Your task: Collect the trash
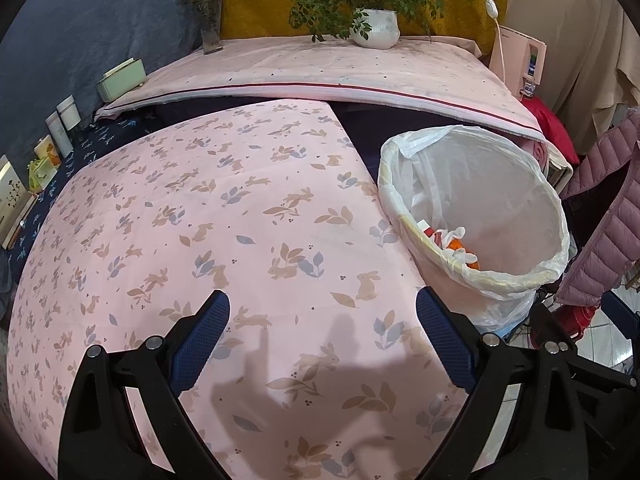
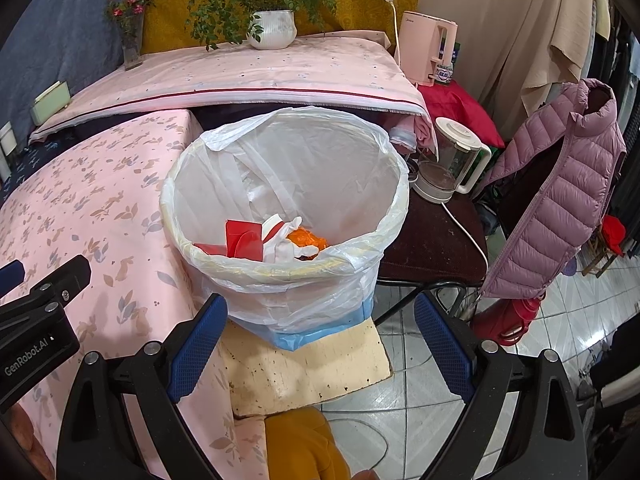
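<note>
A trash bin (image 2: 280, 280) lined with a white plastic bag stands beside the table; it also shows in the left wrist view (image 1: 500, 280). Inside lie red paper (image 2: 240, 238), white wrappers and orange peel (image 2: 306, 238). My left gripper (image 1: 322, 338) is open and empty above the pink rabbit-print tablecloth (image 1: 200, 220). My right gripper (image 2: 320, 340) is open and empty, in front of the bin's near side. The left gripper's body (image 2: 36, 320) shows at the left of the right wrist view.
A potted plant (image 2: 272, 28), a flower vase (image 2: 130, 40) and a pink appliance (image 2: 428, 52) stand on the raised back surface. A glass kettle (image 2: 448, 164) sits on a dark stool right of the bin. A purple puffer jacket (image 2: 560, 192) hangs right. Boxes (image 1: 120, 80) line the left edge.
</note>
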